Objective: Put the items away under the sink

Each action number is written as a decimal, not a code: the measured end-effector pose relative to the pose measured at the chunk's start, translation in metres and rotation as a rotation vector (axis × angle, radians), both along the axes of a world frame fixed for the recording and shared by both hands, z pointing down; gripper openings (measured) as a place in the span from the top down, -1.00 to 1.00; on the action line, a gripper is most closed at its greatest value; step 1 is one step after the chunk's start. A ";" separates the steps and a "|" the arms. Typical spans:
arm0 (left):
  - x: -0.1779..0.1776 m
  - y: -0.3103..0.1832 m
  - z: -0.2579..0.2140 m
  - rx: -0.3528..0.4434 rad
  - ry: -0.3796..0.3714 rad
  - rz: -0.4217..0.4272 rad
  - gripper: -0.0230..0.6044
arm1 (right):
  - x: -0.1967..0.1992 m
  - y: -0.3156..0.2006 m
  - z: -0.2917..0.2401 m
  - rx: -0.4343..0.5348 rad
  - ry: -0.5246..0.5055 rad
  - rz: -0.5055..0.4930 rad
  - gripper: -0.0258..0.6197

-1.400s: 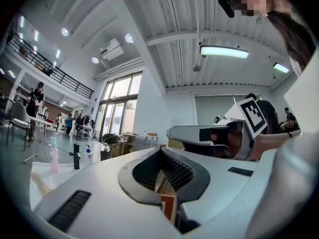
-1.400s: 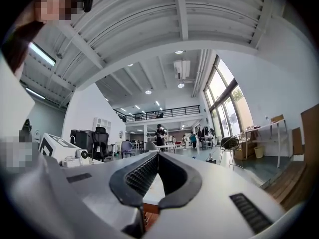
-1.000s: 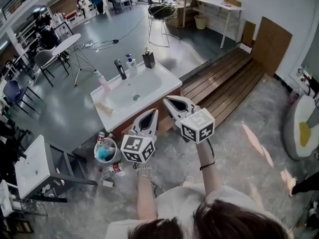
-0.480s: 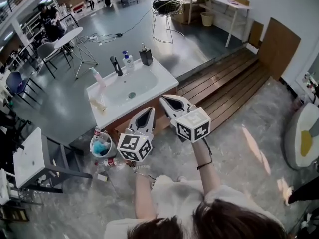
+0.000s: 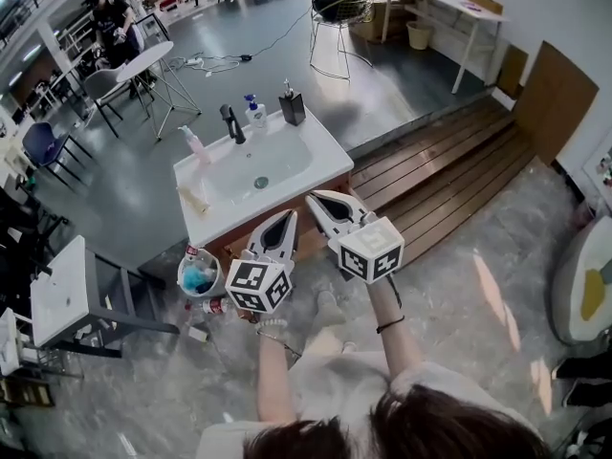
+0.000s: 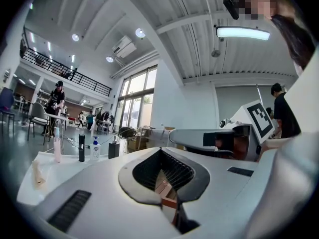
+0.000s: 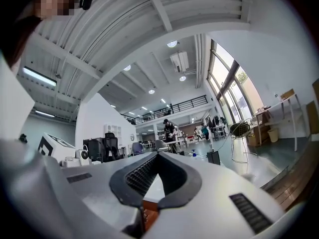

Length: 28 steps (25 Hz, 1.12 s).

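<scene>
Items to be stowed. On the sink (image 5: 325, 156) top stand a pink bottle (image 5: 194, 144), a pump bottle (image 5: 254, 113) and a black dispenser (image 5: 292, 106), ranged about the faucet (image 5: 230, 122). A pale yellowish object (image 5: 194, 199), too small for me to identify, lies near the front-left corner. On the floor just left of the unit sits a bucket (image 5: 184, 280) holding a blue cloth and bottles, with one bottle (image 5: 212, 305) lying on its side beside it. None of these is touched.

Storage. The brown cabinet (image 5: 330, 185) below the basin shows only as a strip, partly covered by my grippers; I cannot tell whether its door is open.

Grippers. The left gripper (image 5: 287, 216) and the right gripper (image 5: 318, 202) are held level, side by side, over the front edge of the unit. In each gripper view the jaws are pressed together with nothing between them.

Change over the last second. Both grippers have drifted slightly toward the unit while staying closed and empty. The surroundings have slid in the head view, and a shoe (image 5: 330, 304) has appeared on the floor between my forearms. I read this as a step forward.

Meaning. I judge the task to be at its approach: nothing is stowed, and the cabinet must be reached first.
</scene>
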<state>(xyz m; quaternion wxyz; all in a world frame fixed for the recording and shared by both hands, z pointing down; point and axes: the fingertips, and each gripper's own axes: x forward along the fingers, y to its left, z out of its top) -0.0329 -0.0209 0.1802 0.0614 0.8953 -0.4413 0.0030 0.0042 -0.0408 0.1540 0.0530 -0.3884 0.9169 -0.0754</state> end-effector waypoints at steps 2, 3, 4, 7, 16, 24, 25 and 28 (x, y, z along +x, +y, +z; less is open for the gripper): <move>0.002 -0.010 0.004 -0.004 -0.003 0.003 0.92 | 0.003 -0.012 0.001 0.005 -0.004 0.004 0.87; 0.003 -0.016 0.007 -0.008 -0.004 0.004 0.92 | 0.005 -0.018 0.001 0.009 -0.006 0.005 0.87; 0.004 -0.021 0.010 -0.013 -0.002 0.003 0.92 | 0.006 -0.023 0.001 0.011 -0.006 0.003 0.87; 0.004 -0.035 0.014 -0.020 0.009 0.000 0.92 | 0.007 -0.036 0.005 0.005 0.000 -0.005 0.87; 0.004 -0.091 0.029 -0.055 0.014 -0.002 0.92 | 0.001 -0.091 0.023 -0.044 -0.005 -0.009 0.87; -0.008 -0.143 0.035 -0.072 0.023 0.003 0.92 | -0.001 -0.146 0.025 -0.041 -0.025 0.015 0.87; -0.009 -0.151 0.035 -0.071 0.024 0.004 0.92 | -0.004 -0.153 0.025 -0.040 -0.025 0.013 0.87; -0.016 -0.175 0.032 -0.063 0.031 0.006 0.92 | -0.011 -0.174 0.024 -0.040 -0.023 0.010 0.87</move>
